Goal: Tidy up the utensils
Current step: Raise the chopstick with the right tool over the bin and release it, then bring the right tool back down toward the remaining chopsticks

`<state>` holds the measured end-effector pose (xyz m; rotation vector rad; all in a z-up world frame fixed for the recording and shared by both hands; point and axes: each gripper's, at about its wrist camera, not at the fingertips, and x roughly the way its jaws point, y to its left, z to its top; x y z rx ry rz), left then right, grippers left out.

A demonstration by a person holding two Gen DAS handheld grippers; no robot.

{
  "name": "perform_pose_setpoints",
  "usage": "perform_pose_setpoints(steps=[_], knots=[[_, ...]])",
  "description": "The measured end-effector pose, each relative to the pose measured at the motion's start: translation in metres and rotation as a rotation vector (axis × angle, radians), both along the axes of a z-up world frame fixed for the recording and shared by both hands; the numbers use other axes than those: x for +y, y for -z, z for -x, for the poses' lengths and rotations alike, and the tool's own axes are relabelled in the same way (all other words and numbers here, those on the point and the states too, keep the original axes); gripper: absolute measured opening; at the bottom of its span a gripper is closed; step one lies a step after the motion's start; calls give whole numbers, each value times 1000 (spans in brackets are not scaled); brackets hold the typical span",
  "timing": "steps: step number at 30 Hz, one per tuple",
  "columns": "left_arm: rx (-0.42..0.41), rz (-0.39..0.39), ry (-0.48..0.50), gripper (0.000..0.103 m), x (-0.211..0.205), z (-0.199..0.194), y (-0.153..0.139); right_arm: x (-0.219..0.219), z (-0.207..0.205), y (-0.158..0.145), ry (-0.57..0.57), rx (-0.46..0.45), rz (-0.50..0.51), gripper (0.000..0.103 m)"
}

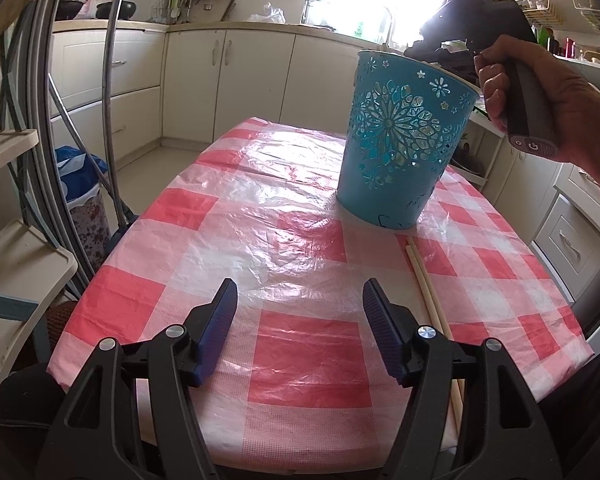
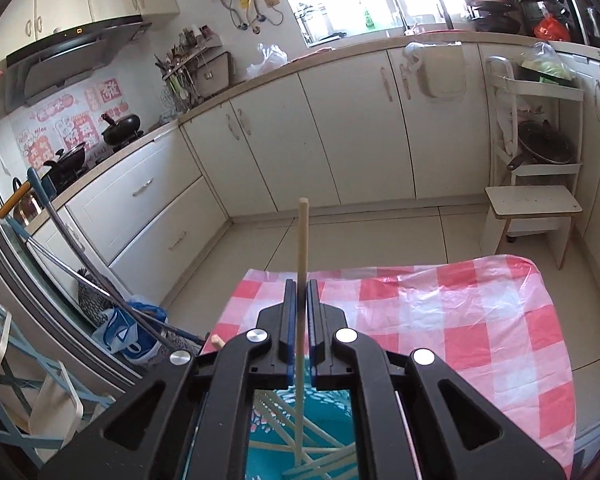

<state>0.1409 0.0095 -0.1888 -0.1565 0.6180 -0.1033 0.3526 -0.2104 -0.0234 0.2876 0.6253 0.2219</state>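
Observation:
A blue cut-out bucket (image 1: 400, 140) stands on the red-checked tablecloth (image 1: 260, 208). Two pale chopsticks (image 1: 424, 280) lie on the cloth just in front of it, right of my left gripper (image 1: 300, 284), which hovers open over the cloth with nothing between its fingers. A hand (image 1: 540, 92) holds the right tool above the bucket's rim. My right gripper (image 2: 301, 292) is shut on one upright chopstick (image 2: 303, 232), whose lower end reaches down into the bucket (image 2: 332, 412). Several chopsticks (image 2: 320, 464) lie crossed inside.
The table's far edge (image 2: 380, 270) drops to a tiled floor. White cabinets (image 2: 340, 128) run along the walls. A small white stool (image 2: 532, 204) stands at the right. A cream rack (image 1: 20, 260), poles and a blue-bagged bin (image 1: 80, 168) stand left of the table.

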Motion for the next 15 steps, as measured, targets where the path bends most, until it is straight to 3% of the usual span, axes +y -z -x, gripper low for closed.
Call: perform_pose_setpoints(steps=[8, 10, 12, 15], knots=[[-20, -35, 7, 62, -5, 9, -7, 6, 65, 2, -100, -5, 45, 7], [-29, -37, 6, 65, -6, 14, -13, 2, 90, 2, -107, -19, 54, 14], [-31, -37, 1, 68, -6, 18, -18, -4, 120, 5, -98, -34, 69, 32], [-47, -38, -4, 71, -8, 26, -30, -13, 166, 18, -97, -29, 87, 33]])
